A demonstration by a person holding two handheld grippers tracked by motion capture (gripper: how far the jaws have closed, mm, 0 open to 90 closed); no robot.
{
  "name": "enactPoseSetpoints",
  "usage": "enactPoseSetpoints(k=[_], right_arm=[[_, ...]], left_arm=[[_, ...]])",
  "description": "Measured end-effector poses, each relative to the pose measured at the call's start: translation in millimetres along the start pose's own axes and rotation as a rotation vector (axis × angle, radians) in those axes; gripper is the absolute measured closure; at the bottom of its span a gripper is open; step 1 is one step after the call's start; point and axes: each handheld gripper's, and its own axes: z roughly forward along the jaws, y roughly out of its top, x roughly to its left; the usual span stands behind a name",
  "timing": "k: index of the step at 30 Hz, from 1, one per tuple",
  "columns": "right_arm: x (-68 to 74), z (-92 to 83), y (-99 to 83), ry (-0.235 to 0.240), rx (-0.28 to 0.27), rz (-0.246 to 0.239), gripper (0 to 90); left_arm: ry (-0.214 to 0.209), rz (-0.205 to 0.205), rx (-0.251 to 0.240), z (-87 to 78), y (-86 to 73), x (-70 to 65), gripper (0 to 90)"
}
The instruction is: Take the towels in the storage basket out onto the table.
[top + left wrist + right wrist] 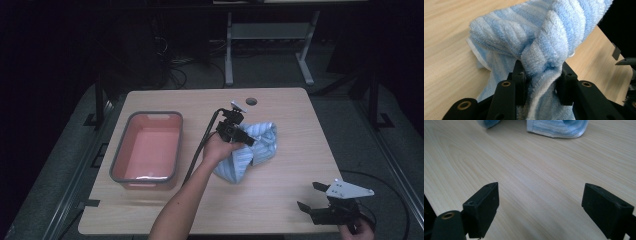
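Towel (252,150) sits bunched mid-desk (280,205), clamped in the left claw (245,137), with the basin (147,147) off to its left; the right claw (307,197), jaws apart, waits near the desk's front edge.

you've got one striped blue towel (252,150) on one wooden table (280,195), one pink tub (148,148) with a grey rim, and two grippers: left (248,141), right (307,196).
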Motion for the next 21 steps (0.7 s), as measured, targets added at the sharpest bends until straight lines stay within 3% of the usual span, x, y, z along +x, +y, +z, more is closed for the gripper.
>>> enactPoseSetpoints(k=[8, 21], right_arm=[[0.8, 1.1, 0.3, 0.003, 0.004, 0.002, 13.8], [-0.2, 1.3, -0.1, 0.000, 0.005, -0.004, 13.8]], left_arm=[[-0.003, -0.029, 0.008, 9.7, -7.2, 6.7, 64.3], [-0.004, -0.037, 0.022, 21.3, -16.4, 11.3, 58.8]])
